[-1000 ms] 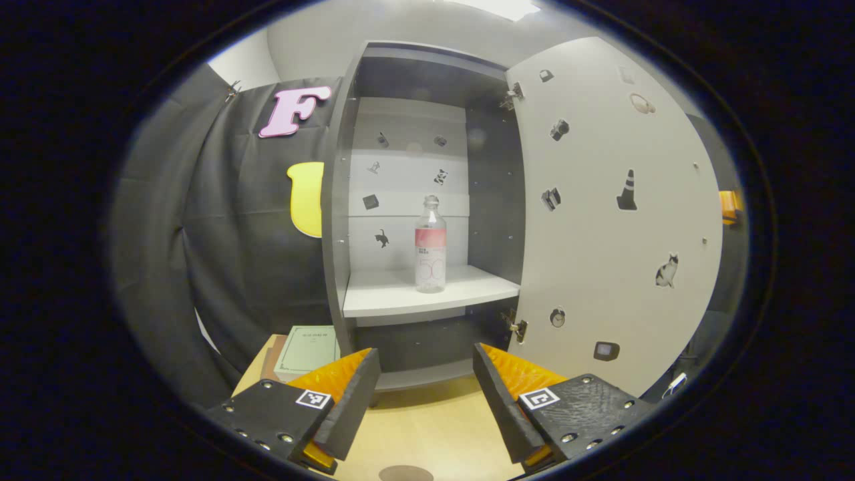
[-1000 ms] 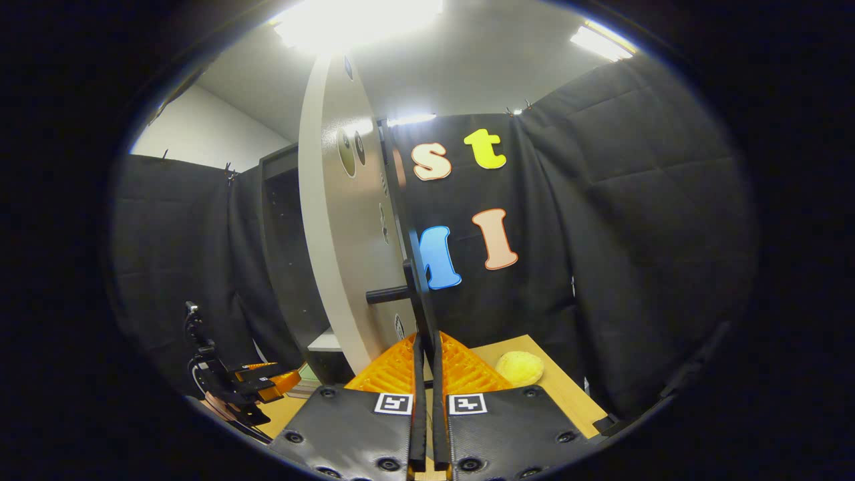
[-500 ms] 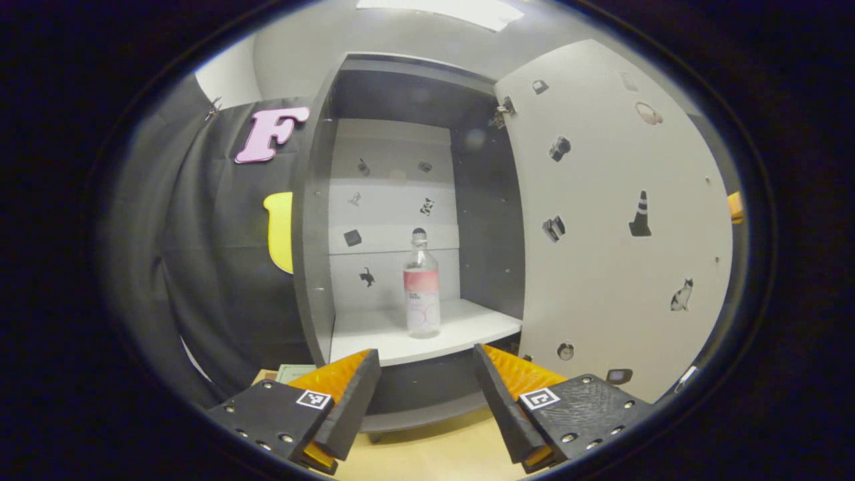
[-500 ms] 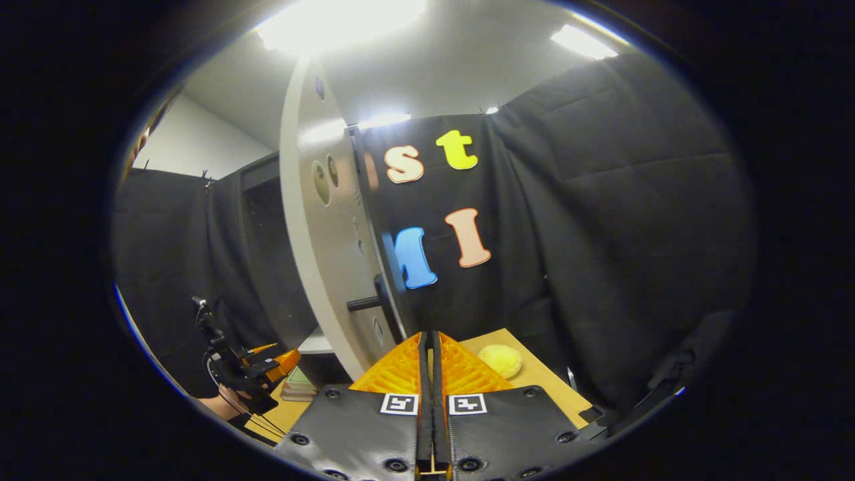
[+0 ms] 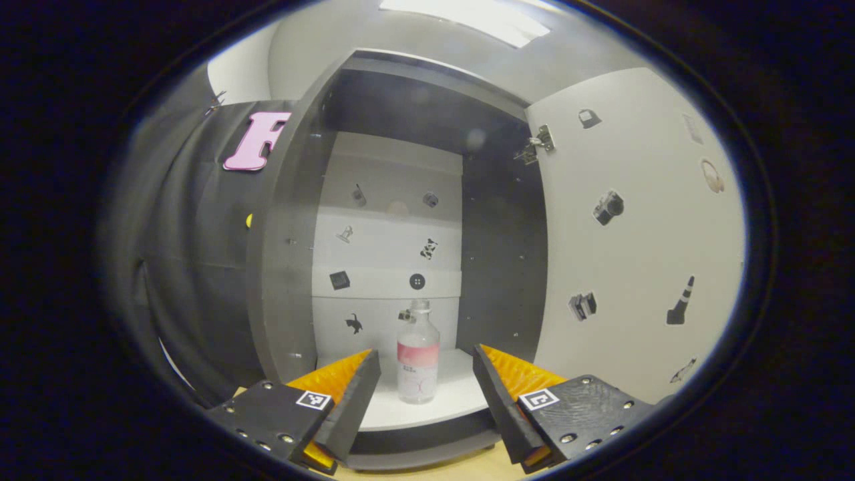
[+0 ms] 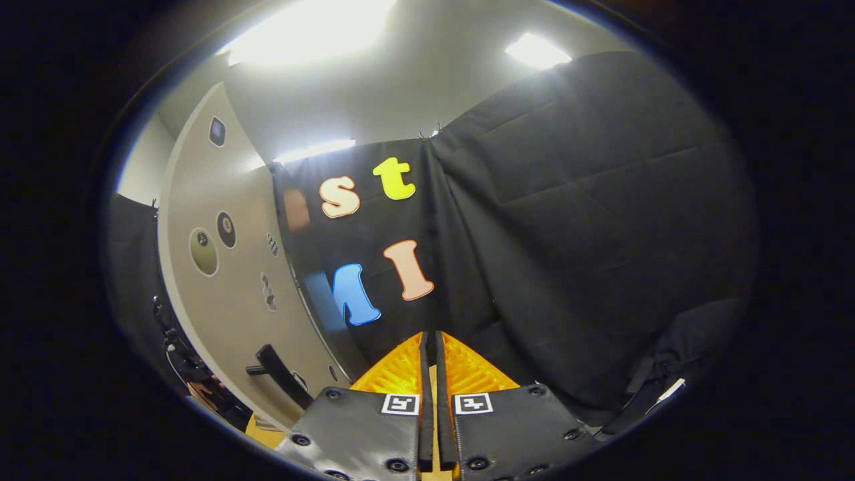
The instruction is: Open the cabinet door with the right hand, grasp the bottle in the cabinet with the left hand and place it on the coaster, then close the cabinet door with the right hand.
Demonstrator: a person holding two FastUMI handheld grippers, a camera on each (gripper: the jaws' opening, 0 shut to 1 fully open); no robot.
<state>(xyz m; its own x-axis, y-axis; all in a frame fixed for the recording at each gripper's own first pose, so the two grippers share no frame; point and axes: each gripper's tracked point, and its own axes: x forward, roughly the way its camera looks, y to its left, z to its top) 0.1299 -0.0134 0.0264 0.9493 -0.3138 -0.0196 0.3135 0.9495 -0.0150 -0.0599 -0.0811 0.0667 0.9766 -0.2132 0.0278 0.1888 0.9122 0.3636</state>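
The clear bottle [image 5: 417, 357] with a pink label stands upright on the white shelf [image 5: 461, 394] inside the open cabinet [image 5: 274, 267]. In the left gripper view, my left gripper [image 5: 425, 361] is open in front of the shelf. The bottle shows between its fingers but farther in, untouched. The door [image 5: 634, 234] is swung wide to the right on its hinges [image 5: 534, 143]. In the right gripper view, my right gripper [image 6: 431, 341] is shut on nothing. The door's outer face [image 6: 220, 267] and black handle [image 6: 277, 367] lie to its left, apart from it.
Small picture stickers dot the door and the cabinet's back wall [image 5: 387, 220]. A strip of wooden table [image 5: 467, 467] shows below the cabinet. Black cloth [image 6: 568, 234] hangs ahead of the right gripper. Part of the left gripper [image 6: 177, 351] and a hand [image 6: 204, 391] show past the door's edge.
My left gripper moved up and in toward the cabinet, so the bottle now sits low between its fingers. My right gripper came off the door handle and swung right, away from the door.
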